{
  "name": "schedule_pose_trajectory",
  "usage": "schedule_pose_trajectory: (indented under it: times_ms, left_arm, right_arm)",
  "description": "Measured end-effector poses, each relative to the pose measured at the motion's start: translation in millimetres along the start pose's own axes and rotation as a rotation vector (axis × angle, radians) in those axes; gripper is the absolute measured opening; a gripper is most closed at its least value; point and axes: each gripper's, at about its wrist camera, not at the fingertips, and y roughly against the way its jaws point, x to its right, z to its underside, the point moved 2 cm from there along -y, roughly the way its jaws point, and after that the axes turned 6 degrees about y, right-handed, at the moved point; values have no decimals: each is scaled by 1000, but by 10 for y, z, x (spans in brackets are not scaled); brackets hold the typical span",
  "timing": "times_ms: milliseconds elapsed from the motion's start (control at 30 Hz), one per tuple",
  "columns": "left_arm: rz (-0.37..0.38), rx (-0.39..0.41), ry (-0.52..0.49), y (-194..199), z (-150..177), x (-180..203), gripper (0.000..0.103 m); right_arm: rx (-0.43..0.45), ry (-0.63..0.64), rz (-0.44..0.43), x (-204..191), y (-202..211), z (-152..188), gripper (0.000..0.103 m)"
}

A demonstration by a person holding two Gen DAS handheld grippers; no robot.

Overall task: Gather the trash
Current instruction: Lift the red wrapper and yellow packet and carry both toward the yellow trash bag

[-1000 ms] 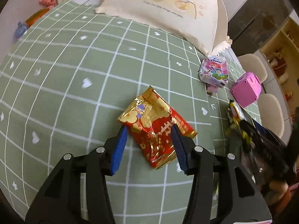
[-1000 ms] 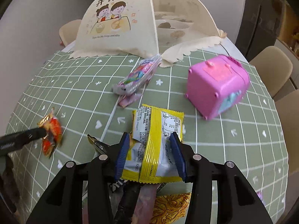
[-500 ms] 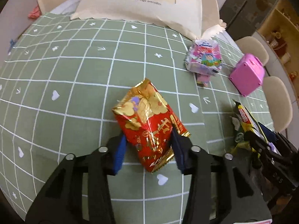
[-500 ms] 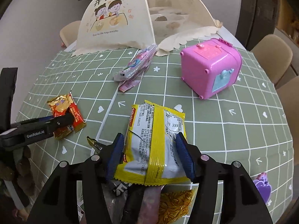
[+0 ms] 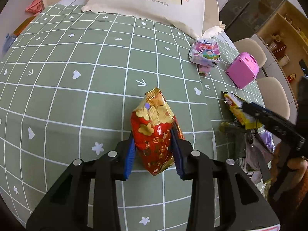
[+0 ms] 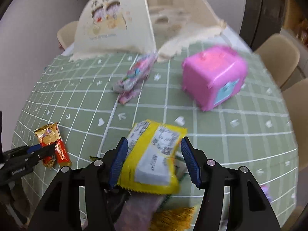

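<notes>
The left gripper, jaws closing, clamps a red-and-gold snack packet near the tabletop's middle. The right gripper's jaws stand apart around a yellow wrapper near its near edge. At the far edge, a cream food cover reads "Enjoy the little things everyday".

Round table, green cloth with white grid, hearts, arrows. On it: cream fabric food cover at far edge; pastel tissue pack; pink toy case; wrapper pile at right edge, contents unclear.
</notes>
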Motion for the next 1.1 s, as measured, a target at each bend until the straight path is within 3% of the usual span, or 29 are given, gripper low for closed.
schedule_pose_trajectory:
  times_ms: [133, 333, 367, 500, 1100]
  left_arm:
    - [4, 9, -14, 33, -9, 2, 34]
    - [14, 10, -14, 36, -28, 29, 34]
    - [14, 9, -15, 40, -21, 36, 34]
    - [21, 10, -12, 78, -9, 74, 34]
    - [95, 121, -70, 725, 289, 750, 34]
  right_arm:
    - [0, 61, 58, -154, -63, -4, 53]
    - [24, 147, 101, -326, 9, 15, 43]
    - [30, 157, 103, -339, 33, 14, 33]
    - [51, 168, 111, -343, 162, 5, 31]
    - [256, 59, 0, 126, 1445, 346, 29]
